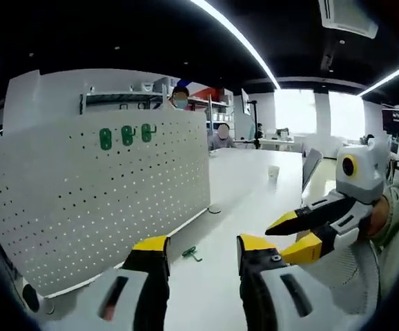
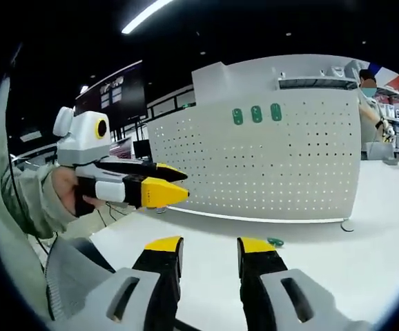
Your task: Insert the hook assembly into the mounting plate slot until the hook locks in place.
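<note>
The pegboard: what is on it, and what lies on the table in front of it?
Three green hooks hang in a row near the top of the pegboard. One loose green hook lies on the table before it. What is behind the board's lower part is covered.

White pegboard (image 1: 96, 200) dotted with rows of tiny holes, three green hooks (image 1: 126, 135) near its top, one green hook (image 1: 192, 254) on the white table (image 1: 255, 200) below it, yellow-tipped black gripper jaws

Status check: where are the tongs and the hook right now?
Left tongs open, empty. Right tongs open, empty. Green hook loose on the table in front of the pegboard; three green hooks already mounted. Nothing in the way.
</note>
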Demonstrator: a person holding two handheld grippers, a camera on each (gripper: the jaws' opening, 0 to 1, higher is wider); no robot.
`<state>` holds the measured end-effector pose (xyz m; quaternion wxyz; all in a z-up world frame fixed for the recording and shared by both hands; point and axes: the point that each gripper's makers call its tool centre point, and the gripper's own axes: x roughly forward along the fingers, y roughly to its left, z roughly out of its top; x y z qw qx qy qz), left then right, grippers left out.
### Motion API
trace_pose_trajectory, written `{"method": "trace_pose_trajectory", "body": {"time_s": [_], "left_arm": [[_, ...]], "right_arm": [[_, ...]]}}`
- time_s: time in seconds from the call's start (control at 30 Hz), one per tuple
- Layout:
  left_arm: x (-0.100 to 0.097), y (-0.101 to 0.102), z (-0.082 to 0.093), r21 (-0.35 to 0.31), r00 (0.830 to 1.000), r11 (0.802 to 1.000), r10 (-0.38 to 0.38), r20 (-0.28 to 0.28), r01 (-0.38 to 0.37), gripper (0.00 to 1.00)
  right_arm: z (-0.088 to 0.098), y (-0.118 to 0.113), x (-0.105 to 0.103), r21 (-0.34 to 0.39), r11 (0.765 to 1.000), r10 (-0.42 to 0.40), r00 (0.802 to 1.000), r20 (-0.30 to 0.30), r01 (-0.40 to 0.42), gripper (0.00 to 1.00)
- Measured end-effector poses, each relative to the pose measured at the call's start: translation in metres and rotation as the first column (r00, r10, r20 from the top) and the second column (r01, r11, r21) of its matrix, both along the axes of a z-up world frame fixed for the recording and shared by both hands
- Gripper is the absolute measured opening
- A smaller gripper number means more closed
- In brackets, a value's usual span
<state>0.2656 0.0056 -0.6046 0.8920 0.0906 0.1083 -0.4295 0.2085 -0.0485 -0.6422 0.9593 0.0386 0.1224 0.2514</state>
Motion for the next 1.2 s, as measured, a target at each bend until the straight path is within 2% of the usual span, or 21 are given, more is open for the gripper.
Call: {"method": "trace_pose_trajectory", "body": {"time_s": [0.2, 0.63, 0.67, 0.73, 0.83, 1.0, 1.2], "left_arm": [[0.013, 0.000, -0.002, 0.040, 1.000, 0.999, -0.012, 0.009, 0.012, 0.40], [0.030, -0.001, -0.035, 0.134, 0.998, 0.989, -0.054, -0.029, 0.057, 0.40], [0.030, -0.002, -0.039, 0.166, 0.996, 0.982, -0.082, -0.036, 0.087, 0.40], [0.035, -0.005, -0.038, 0.170, 0.996, 0.981, -0.089, -0.013, 0.090, 0.41], [0.041, -0.011, -0.043, 0.183, 0.992, 0.975, -0.120, -0.025, 0.122, 0.41], [0.053, -0.022, -0.045, 0.188, 0.990, 0.972, -0.143, -0.011, 0.142, 0.40], [0.065, -0.031, -0.060, 0.220, 0.985, 0.960, -0.170, -0.026, 0.171, 0.40]], "right_arm": [[-0.001, 0.000, 0.001, -0.004, 1.000, -0.005, 1.000, 0.001, 0.005, 0.30], [-0.001, -0.002, 0.004, -0.003, 1.000, -0.013, 1.000, 0.005, 0.013, 0.29], [-0.001, -0.002, 0.004, -0.002, 1.000, -0.013, 1.000, 0.007, 0.013, 0.29], [-0.001, -0.003, 0.004, -0.003, 1.000, -0.013, 1.000, 0.009, 0.013, 0.29], [-0.001, -0.003, 0.004, -0.002, 1.000, -0.012, 1.000, 0.007, 0.012, 0.29], [-0.001, -0.004, 0.004, 0.003, 1.000, -0.016, 1.000, 0.007, 0.016, 0.29], [-0.002, -0.004, 0.004, 0.001, 1.000, -0.015, 1.000, 0.004, 0.015, 0.28]]}}
